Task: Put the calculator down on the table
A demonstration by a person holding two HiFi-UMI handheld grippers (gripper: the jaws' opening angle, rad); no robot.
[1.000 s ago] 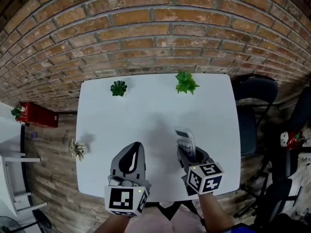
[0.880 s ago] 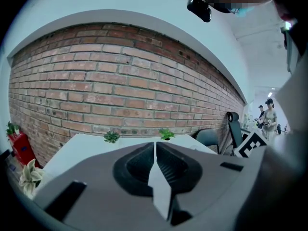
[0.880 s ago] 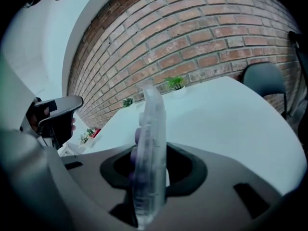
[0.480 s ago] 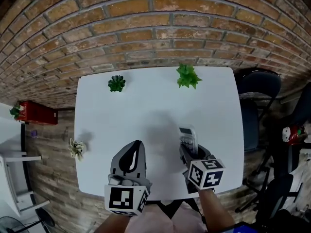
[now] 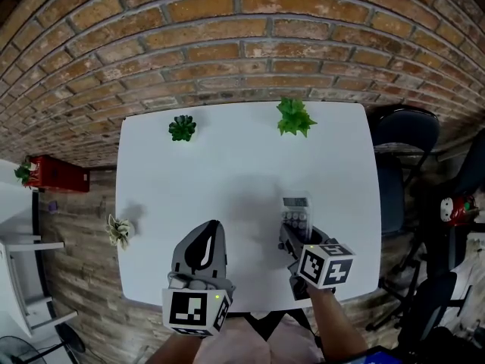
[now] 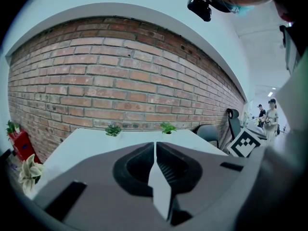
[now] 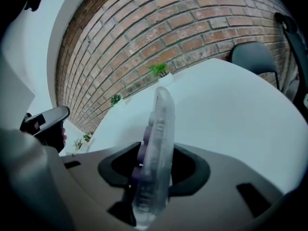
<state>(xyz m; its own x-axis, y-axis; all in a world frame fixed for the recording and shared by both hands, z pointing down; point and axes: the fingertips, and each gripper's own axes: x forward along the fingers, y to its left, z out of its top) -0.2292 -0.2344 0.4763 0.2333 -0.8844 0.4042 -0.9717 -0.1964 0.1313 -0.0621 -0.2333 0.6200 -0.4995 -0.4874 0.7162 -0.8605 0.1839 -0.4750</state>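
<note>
"While you have the feed up, where is the calculator [image 5: 295, 212]?"

"Low at about five o'clock on the tabletop [image 5: 227, 165], its near end between my right tongs [image 7: 155, 170]. I carry it on edge, keys toward nine o'clock in the right gripper view, so the grip bears on its two broad faces and it can't twist out."

"Are you letting go?"

"Those tongs have just been opening and stand partway apart, yet they look to touch both faces, so I count it as lightly held. Whether its far end rests on the surface I can't tell; I judge it close."

"And the other hand?"

"My left tongs [image 6: 155, 150] are pressed together on nothing, parked at seven o'clock, clear of the drop spot."
</note>
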